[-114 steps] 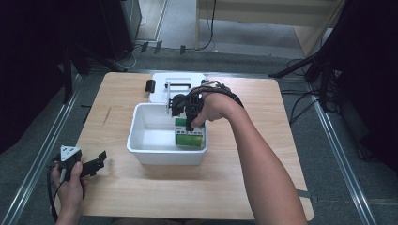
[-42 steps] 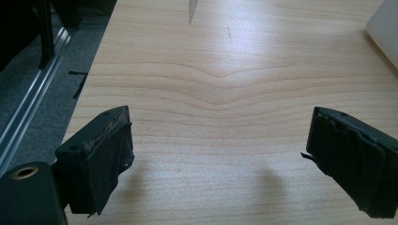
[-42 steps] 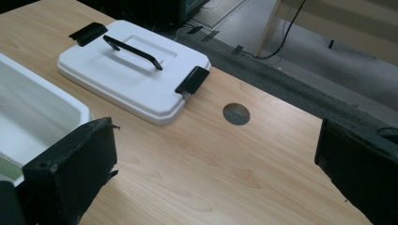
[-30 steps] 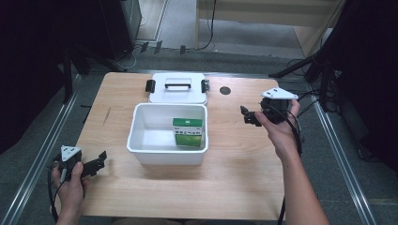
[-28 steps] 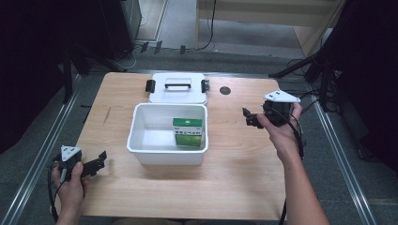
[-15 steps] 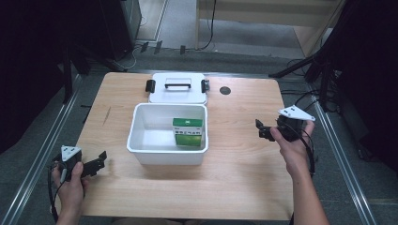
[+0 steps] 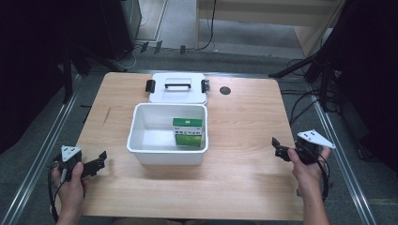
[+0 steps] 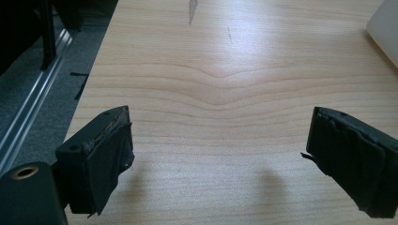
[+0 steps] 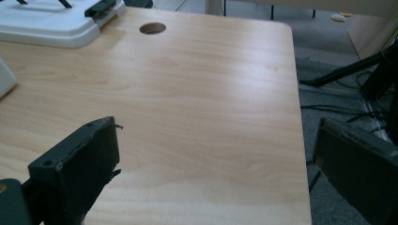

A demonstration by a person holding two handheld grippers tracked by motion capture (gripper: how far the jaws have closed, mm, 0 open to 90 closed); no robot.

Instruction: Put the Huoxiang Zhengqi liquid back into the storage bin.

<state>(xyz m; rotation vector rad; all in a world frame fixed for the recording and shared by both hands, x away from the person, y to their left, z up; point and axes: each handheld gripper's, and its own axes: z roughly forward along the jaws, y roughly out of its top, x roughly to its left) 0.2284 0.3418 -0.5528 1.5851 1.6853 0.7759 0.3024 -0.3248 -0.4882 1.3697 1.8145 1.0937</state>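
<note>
A white bin [image 7: 139, 149] stands mid-table with a green carton [image 7: 187, 131] upright against its right wall. The bin's white lid [image 7: 177, 87], with a black handle and clips, lies just behind it. At the front left of the table my left gripper [image 7: 101, 157] is held low, open, with bare wood between its jaws [image 8: 218, 164]. My right gripper [image 7: 276, 147] hovers near the right edge, well clear of the bin. It is open and holds nothing [image 9: 225, 164].
A round cable hole [image 7: 225, 90] sits in the tabletop right of the lid [image 9: 47, 23]. The bin's corner [image 8: 387, 28] edges into the left gripper view. Metal rails and cables [image 7: 305, 101] run along the floor beside the table.
My right gripper, earlier down in the bin at the green carton, has pulled out empty and moved right and toward the near edge. The left gripper has stayed put.
</note>
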